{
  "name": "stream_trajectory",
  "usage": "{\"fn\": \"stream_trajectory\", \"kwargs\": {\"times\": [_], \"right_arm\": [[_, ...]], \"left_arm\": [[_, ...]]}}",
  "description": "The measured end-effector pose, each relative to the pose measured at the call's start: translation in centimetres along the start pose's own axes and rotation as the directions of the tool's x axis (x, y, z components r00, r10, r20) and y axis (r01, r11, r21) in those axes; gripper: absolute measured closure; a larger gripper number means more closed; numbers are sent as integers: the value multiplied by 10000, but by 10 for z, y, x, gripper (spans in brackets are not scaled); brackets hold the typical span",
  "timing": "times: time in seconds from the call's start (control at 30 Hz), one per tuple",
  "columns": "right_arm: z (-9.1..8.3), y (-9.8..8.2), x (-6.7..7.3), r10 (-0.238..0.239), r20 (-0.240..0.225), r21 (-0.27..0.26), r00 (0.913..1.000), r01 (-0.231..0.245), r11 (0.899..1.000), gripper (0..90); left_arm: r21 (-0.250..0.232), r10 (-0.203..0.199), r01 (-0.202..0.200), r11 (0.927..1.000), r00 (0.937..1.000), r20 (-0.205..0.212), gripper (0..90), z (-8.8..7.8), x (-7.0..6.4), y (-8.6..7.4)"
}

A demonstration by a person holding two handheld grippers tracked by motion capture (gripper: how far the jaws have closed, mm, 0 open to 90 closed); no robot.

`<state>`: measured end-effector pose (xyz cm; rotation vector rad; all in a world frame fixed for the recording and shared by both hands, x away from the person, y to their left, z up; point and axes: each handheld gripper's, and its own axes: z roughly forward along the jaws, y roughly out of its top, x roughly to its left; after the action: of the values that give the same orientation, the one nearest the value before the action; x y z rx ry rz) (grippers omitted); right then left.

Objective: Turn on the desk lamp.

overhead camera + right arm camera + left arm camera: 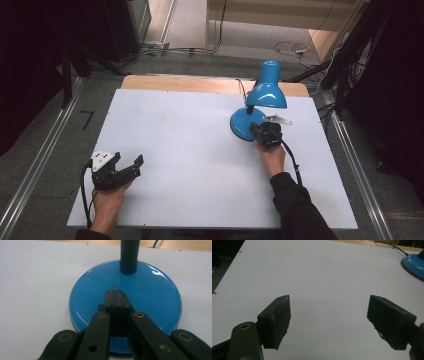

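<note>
A blue desk lamp point(266, 89) stands at the back right of the white table point(190, 150), its shade turned toward the far side. Its round base point(152, 297) carries a black ribbed neck point(129, 255). My right gripper point(115, 291) is shut, jaws pressed together with nothing between them, tips over the near middle of the base. From above, the right gripper point(259, 129) sits at the base's near right edge. My left gripper point(128, 158) is open at the front left over bare table. The left gripper point(329, 300) holds nothing, and the lamp base point(414, 263) lies far to its right.
A thin black cord point(240, 87) runs from the lamp toward the wooden back edge point(200, 84). Metal floor rails point(37, 165) flank the table on both sides. Cables lie on the floor beyond the table.
</note>
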<state>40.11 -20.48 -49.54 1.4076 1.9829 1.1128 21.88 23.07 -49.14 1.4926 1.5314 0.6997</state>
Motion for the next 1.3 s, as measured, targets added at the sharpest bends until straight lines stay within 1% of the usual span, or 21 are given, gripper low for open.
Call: {"fn": "stream_trajectory", "kwargs": {"times": [0.23,0.3,0.37,0.57,0.93,1.3], "right_arm": [[2,0,-3,74,62,49,10000,-75,10000,871],[2,-1,-3,184,0,57,9998,-184,9998,871],[2,-1,-3,183,1,43,9998,-183,9998,871],[2,-1,-2,-24,94,-5,10000,24,10000,872],[2,-2,0,-173,246,-29,9995,173,9998,872],[2,-3,1,-233,263,-48,9994,234,9997,874]], "left_arm": [[6,2,-2,10000,10000,-3,195,0,0,0],[9,-2,2,10000,10000,-9,195,0,0,0],[31,24,-24,10000,10000,-7,195,0,0,0],[25,34,-34,10000,10000,6,195,0,0,0],[35,26,-26,10000,10000,28,195,0,0,0],[34,19,-19,10000,10000,7,197,0,-1,0]]}}
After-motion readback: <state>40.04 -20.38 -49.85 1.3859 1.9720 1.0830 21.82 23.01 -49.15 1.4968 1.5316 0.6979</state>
